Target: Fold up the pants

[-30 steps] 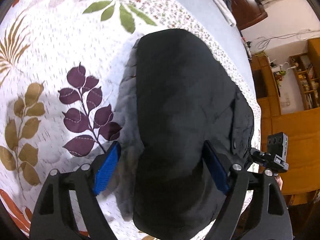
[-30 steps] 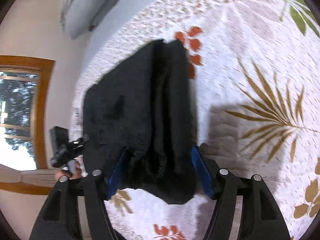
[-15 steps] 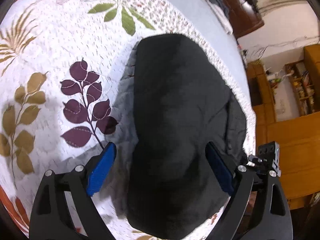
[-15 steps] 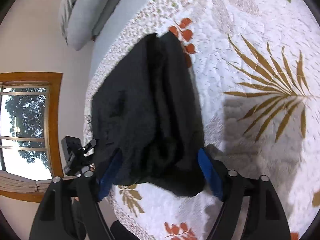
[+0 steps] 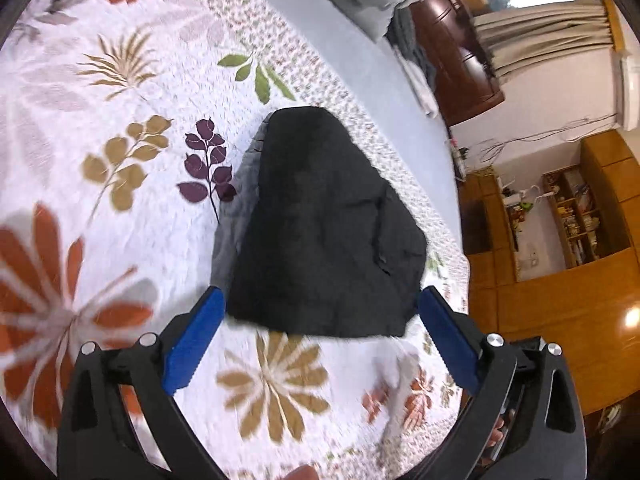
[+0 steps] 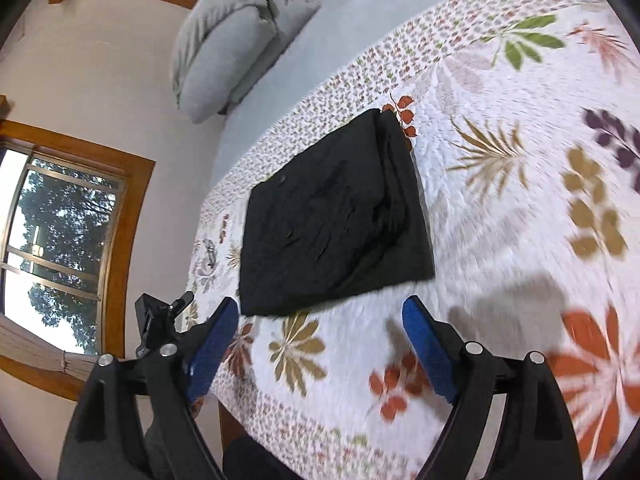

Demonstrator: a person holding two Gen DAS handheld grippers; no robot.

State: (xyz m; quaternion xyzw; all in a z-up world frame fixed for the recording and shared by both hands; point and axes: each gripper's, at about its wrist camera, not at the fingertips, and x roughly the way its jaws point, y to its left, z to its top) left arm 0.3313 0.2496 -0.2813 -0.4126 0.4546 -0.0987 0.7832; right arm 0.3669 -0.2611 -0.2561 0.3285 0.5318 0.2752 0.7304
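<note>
quilt [image 5: 100, 208]: white, leaf print | pillows [image 6: 232, 40]: grey, stacked | window [image 6: 60, 240]: wood-framed | shelves [image 5: 576, 212]: cluttered

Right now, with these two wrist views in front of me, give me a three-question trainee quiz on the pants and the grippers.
1. True or false: the left gripper is clamped on the black pants.
2. What do the pants lie on? A) wooden floor B) floral quilt C) grey pillow
3. Fill in: the right gripper has its jaws ____, with nothing between them.

Key: 1 false, its jaws have just been opening and stand short of the folded bundle. 2 B. 3 open, having just been opening.
</note>
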